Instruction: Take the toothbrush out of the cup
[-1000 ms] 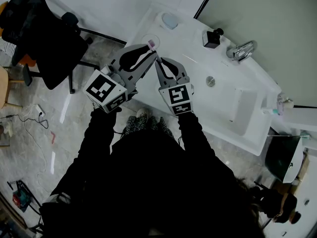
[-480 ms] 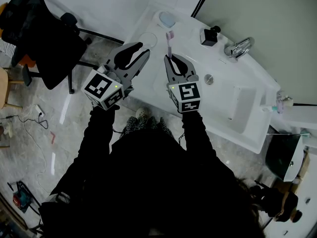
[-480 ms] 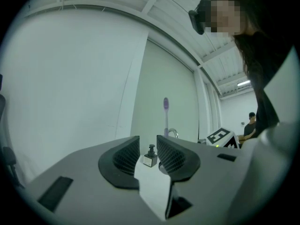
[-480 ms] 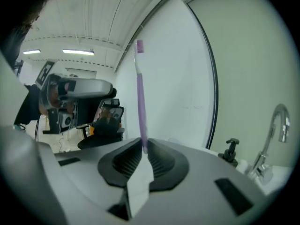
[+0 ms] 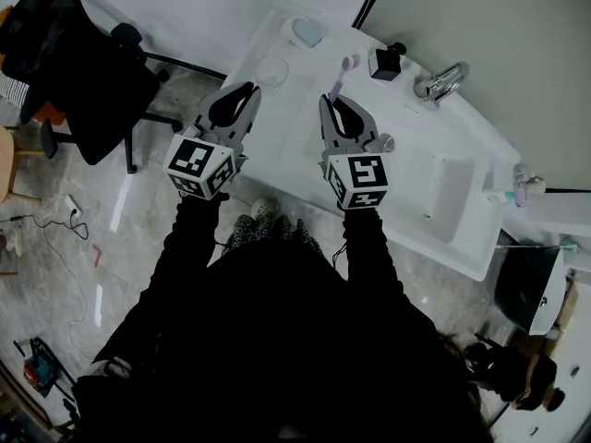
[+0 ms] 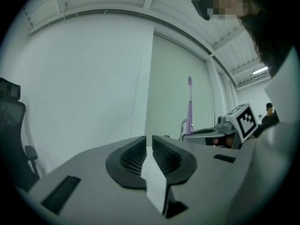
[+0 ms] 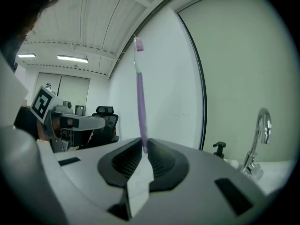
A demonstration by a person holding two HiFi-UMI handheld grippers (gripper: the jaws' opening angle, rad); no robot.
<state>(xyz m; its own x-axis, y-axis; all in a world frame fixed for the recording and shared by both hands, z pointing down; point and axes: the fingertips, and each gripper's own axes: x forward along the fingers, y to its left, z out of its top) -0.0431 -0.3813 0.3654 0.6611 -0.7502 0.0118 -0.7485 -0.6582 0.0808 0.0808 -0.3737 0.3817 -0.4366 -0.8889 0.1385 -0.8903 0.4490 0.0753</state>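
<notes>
A: What does the head view show?

B: A person in dark sleeves stands at a white surface (image 5: 295, 141) with a basin sunk in it, holding a pair of tongs in each hand. The right tongs (image 5: 334, 102) grip a purple toothbrush (image 5: 343, 77) by the foot of its handle. The brush is in the air, bristle end pointing away from the person, toward the wall. A clear cup (image 5: 272, 69) stands on the surface to the brush's left, apart from it and just beyond the left tongs (image 5: 246, 92).

A: So the brush is out of the cup?

B: It looks so; no part of it reaches the cup. The left hand is the nearer one to the cup, and only the right has the brush.

A: And the left gripper view?

B: The pads of the left tongs have just been closing. They stand nearly together, with a thin slit between them and nothing in it. Off to the right, the toothbrush (image 6: 190, 102) stands upright above the right tongs.

A: The right gripper view?

B: The handle rises straight up from between the closed pads, long axis upright, bristles at the top. A chrome tap (image 7: 256, 144) shows at lower right. My guess is that what remains is to lay the brush down, and as it stands on end, it would need tipping flat first.
</notes>
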